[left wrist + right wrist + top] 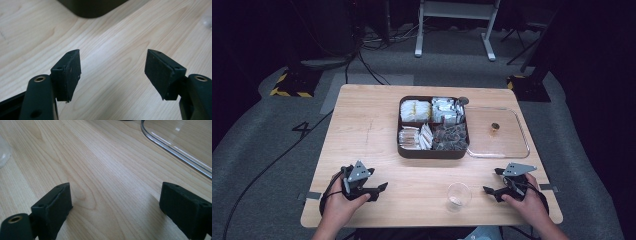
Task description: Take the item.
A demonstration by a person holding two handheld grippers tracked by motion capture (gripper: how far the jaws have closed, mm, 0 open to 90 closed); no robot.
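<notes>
We see the left gripper [382,187] and right gripper [491,181] both spread wide, holding nothing, resting on the table [362,125]. Between them stands a clear cup [459,195]; beyond, a four-compartment tray [433,151] (its clear lid [499,150] lies beside it).

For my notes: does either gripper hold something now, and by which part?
Nothing is held. The left gripper and the right gripper both stand open over the bare light wooden table.
</notes>
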